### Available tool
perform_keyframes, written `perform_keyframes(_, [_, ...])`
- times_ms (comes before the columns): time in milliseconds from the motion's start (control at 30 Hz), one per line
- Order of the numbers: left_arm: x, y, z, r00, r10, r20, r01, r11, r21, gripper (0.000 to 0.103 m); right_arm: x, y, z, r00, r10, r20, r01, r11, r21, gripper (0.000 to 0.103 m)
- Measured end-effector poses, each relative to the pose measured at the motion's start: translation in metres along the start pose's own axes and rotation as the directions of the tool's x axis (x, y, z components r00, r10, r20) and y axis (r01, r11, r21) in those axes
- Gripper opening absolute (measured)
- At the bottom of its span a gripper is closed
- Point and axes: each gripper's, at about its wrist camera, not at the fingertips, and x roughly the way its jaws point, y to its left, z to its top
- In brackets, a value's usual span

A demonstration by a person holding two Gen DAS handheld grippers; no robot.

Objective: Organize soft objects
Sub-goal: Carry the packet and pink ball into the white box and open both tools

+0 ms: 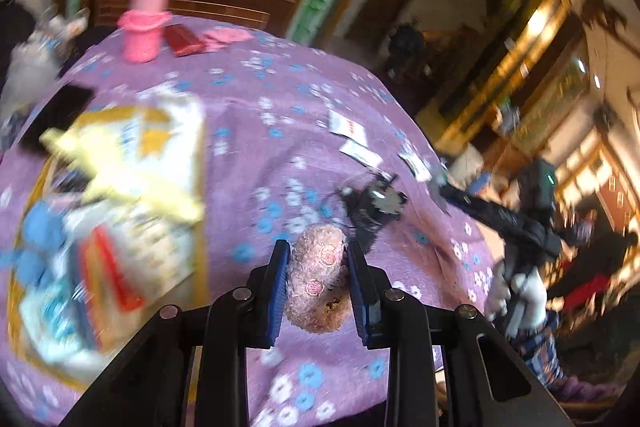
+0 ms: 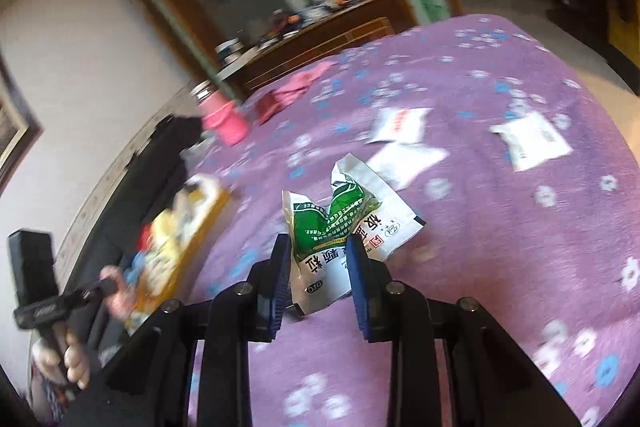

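Observation:
In the left wrist view my left gripper is shut on a small pinkish-brown plush toy, held above the purple flowered cloth. To its left is a cardboard box with a yellow cloth and a blue plush in it, all blurred. In the right wrist view my right gripper is shut on a crumpled green-and-white sachet. Three white sachets lie flat on the cloth beyond it.
A pink bottle, a red case and a pink cloth sit at the far edge. A black gadget lies just past the plush. A gloved hand is at the right. A wooden sideboard stands behind.

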Motion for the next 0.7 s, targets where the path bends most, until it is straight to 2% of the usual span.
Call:
perform_keyframes(67, [-0.017,0.023,-0.012,0.999,0.007,0.038,-0.005,0.998,-0.066,0.029,0.006,0.031,-0.004,0.998,0.050,-0.027,-0.052,0.997,-0.050,0.027])
perform_keyframes(167, [-0.038,0.055,-0.024,0.994,0.065,0.087,-0.052,0.988,-0.145,0.029,0.019,0.072,-0.012,0.992,0.100,-0.073,-0.108,0.987,-0.120,0.027])
perform_keyframes(267, [-0.053,0.087,-0.034,0.975,0.186,0.121,-0.157,0.964,-0.216,0.029,0.043,0.117,-0.019,0.980,0.143,-0.141,-0.168,0.969,-0.184,0.027])
perform_keyframes(333, [-0.058,0.103,-0.040,0.958,0.258,0.125,-0.222,0.944,-0.245,0.029,0.062,0.147,-0.030,0.962,0.179,-0.205,-0.221,0.953,-0.209,0.027])
perform_keyframes(400, [-0.057,0.113,-0.046,0.950,0.292,0.111,-0.256,0.931,-0.259,0.029,0.079,0.172,-0.040,0.944,0.201,-0.261,-0.263,0.937,-0.232,0.027])
perform_keyframes(433, [-0.055,0.117,-0.050,0.949,0.298,0.101,-0.264,0.928,-0.262,0.032,0.089,0.186,-0.047,0.934,0.207,-0.292,-0.284,0.926,-0.250,0.027])
perform_keyframes(500, [-0.049,0.123,-0.055,0.945,0.316,0.086,-0.284,0.921,-0.265,0.049,0.104,0.207,-0.060,0.918,0.208,-0.337,-0.309,0.909,-0.281,0.027])
perform_keyframes(533, [-0.048,0.125,-0.058,0.940,0.333,0.080,-0.302,0.916,-0.263,0.063,0.113,0.220,-0.068,0.906,0.209,-0.368,-0.328,0.897,-0.298,0.027])
perform_keyframes(633, [-0.042,0.131,-0.061,0.914,0.399,0.070,-0.369,0.891,-0.264,0.066,0.127,0.242,-0.085,0.893,0.187,-0.410,-0.342,0.873,-0.347,0.027])
perform_keyframes(700, [-0.042,0.133,-0.063,0.912,0.400,0.088,-0.364,0.891,-0.272,0.066,0.134,0.252,-0.096,0.886,0.164,-0.433,-0.343,0.861,-0.376,0.027])
